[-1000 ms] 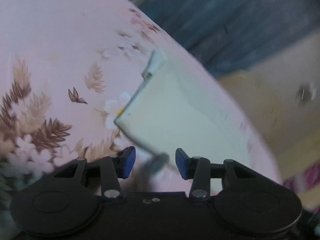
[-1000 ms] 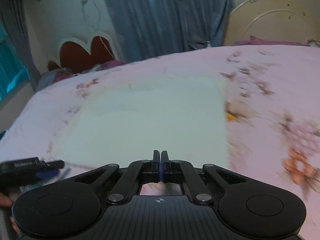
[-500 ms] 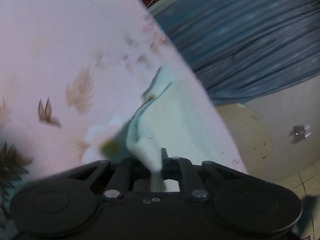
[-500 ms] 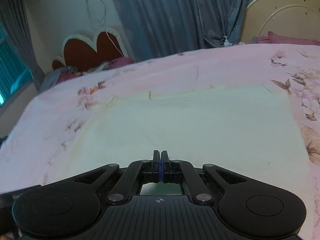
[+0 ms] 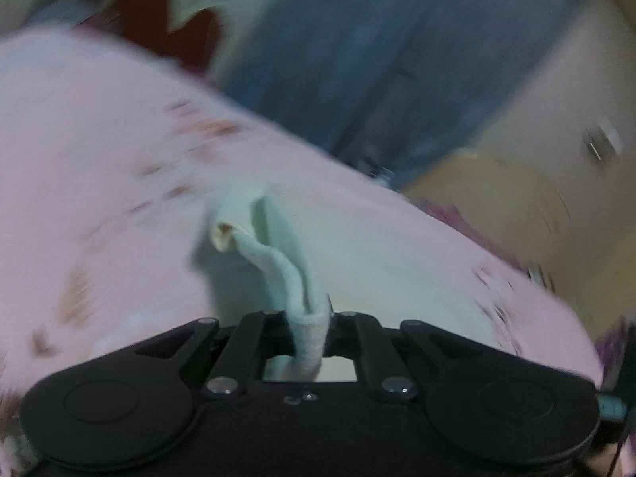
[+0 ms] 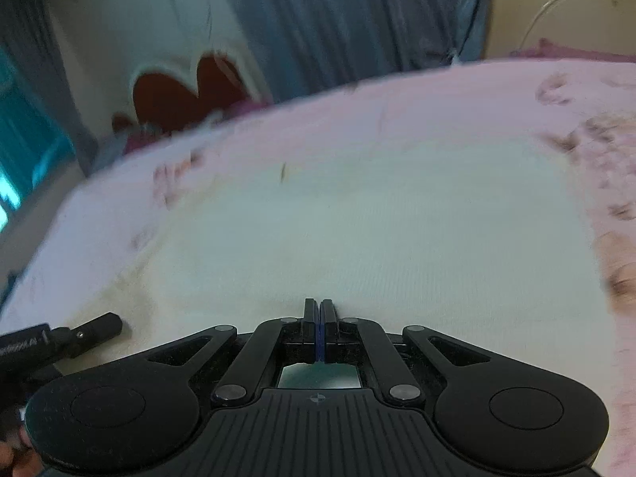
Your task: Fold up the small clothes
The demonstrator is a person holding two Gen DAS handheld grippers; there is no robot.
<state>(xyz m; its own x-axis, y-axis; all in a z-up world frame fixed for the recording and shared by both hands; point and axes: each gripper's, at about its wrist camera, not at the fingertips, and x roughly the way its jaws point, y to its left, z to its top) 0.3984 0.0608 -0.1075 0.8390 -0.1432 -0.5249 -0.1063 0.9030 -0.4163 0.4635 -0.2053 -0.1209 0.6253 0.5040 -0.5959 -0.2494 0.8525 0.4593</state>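
Only the left wrist view showed a grip: the left gripper (image 5: 310,326) had its jaws pinched on a raised edge of the pale green garment (image 5: 278,262), which rose in a twisted fold from the pink floral bedspread (image 5: 99,198). The right wrist view showed what that one hid: the garment (image 6: 377,230) lay spread flat across the middle of the bedspread (image 6: 437,91), and the right gripper (image 6: 318,314) hovered at its near edge, jaws pressed together, empty. A dark tool (image 6: 79,334) lay at the bedspread's near left edge. No containers appeared.
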